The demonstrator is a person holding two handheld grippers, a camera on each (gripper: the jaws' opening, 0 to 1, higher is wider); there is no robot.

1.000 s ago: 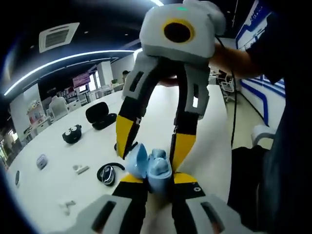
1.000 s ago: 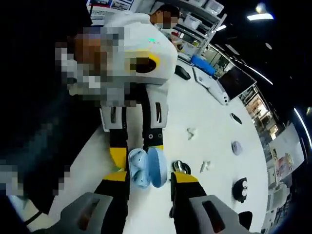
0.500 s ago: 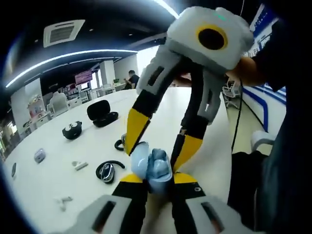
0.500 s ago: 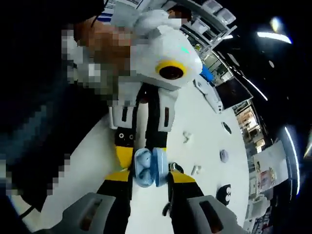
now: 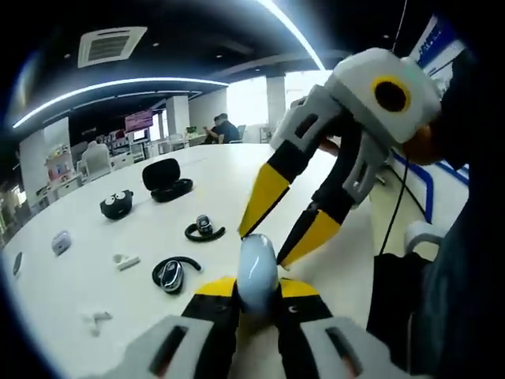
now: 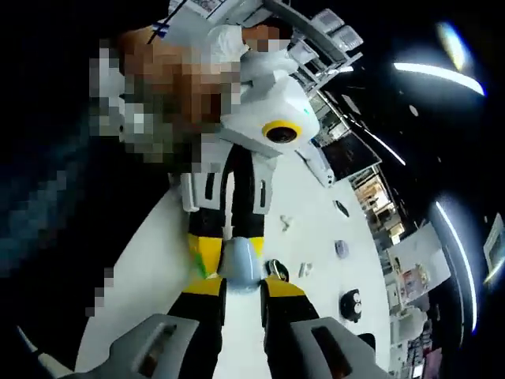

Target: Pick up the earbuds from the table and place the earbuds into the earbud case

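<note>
White table [image 5: 95,237]; case [image 5: 257,272] between jaws

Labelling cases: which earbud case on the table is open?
The large black case at the far side, lid up. The light blue case is shut and held in the left gripper, off the table.

We see our left gripper [image 5: 256,294] with grey housing, black arms and yellow tips; our right gripper [image 5: 286,235] matches, white-bodied; dark sleeve.

Open office; ceiling strip lights [image 5: 118,91]; white table [image 5: 87,276].
</note>
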